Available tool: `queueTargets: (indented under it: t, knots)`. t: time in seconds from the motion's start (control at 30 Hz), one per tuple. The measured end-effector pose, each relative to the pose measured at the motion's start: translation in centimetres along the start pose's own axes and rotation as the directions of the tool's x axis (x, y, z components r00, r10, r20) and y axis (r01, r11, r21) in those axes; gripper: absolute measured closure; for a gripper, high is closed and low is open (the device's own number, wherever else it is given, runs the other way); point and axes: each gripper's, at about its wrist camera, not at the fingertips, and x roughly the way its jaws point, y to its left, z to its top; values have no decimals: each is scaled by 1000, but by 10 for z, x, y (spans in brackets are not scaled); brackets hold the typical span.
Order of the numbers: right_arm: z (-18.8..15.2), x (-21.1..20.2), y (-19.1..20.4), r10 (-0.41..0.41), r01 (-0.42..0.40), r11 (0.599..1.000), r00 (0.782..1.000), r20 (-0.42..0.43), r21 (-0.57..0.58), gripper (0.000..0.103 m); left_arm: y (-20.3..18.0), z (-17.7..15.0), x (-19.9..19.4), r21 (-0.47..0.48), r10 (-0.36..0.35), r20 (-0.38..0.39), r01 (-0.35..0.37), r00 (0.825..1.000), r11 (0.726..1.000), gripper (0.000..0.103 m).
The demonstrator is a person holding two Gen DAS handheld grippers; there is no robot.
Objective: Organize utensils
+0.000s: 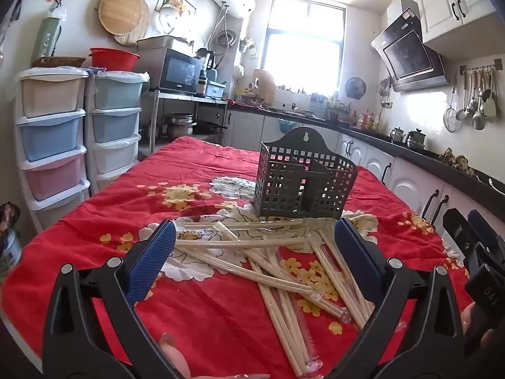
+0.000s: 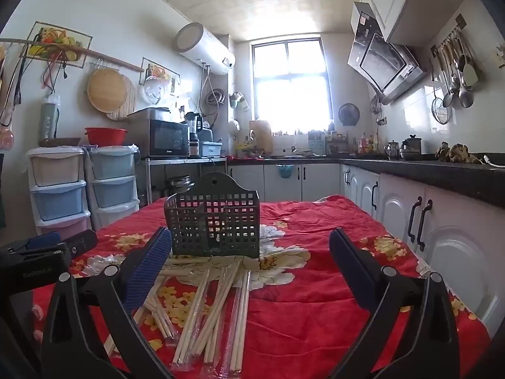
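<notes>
A table spread with a red floral cloth (image 1: pixel 94 237) carries a dark perforated utensil holder (image 1: pixel 303 183) standing upright, and just before it a loose heap of wooden chopsticks (image 1: pixel 284 271) (several in clear sleeves).

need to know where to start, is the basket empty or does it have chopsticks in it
Empty: the basket shows only light through its grid, and the chopsticks all lie on the cloth before it.

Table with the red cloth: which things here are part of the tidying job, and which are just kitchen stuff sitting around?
For the job:
- chopsticks, scattered loose on the cloth
- dark slotted holder, empty, standing behind them
- left tool and right tool, both open

Just around:
- microwave
- red basin
- plastic drawers
- hanging ladles
</notes>
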Motion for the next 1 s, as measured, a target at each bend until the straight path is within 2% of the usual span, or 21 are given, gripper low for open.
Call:
queueTargets:
  t: [1.0]
  knots:
    - [1,-1,-1,-2,2,1000,1000,15,10,6,-7,0,-3,12,-8,1,8,1000,1000,10]
